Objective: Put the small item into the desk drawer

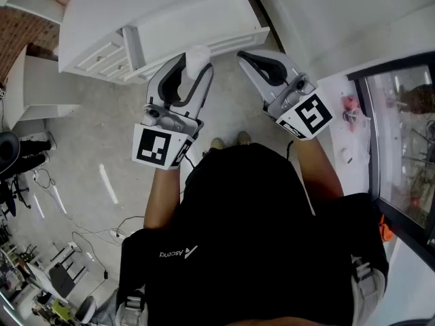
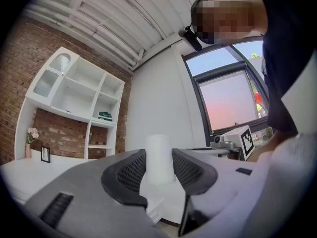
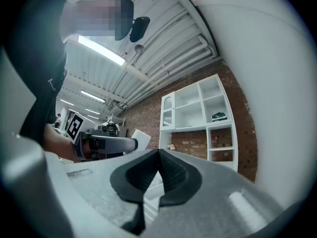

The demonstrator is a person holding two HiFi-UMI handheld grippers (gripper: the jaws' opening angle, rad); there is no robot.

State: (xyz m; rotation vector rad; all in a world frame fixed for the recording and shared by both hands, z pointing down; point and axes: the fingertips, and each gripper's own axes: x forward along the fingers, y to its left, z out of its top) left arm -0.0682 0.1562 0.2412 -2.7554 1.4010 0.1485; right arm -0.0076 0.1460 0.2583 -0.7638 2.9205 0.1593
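My left gripper (image 1: 197, 63) is shut on a small white cylinder (image 1: 197, 58), which stands upright between the black pads (image 2: 132, 172). The same white cylinder (image 2: 159, 157) sticks up above the jaws in the left gripper view. My right gripper (image 1: 246, 58) is shut with nothing between its tips, which meet in the right gripper view (image 3: 158, 155). Both grippers are held side by side in front of the white desk (image 1: 156, 26). Its drawer fronts (image 1: 102, 56) show at the left, closed as far as I can tell.
A white shelf unit (image 2: 79, 90) stands against a brick wall behind the desk. A window (image 1: 401, 134) and a white sill with small items (image 1: 350, 111) lie to the right. Cables (image 1: 95, 236) and office chairs (image 1: 13, 161) sit on the floor at the left.
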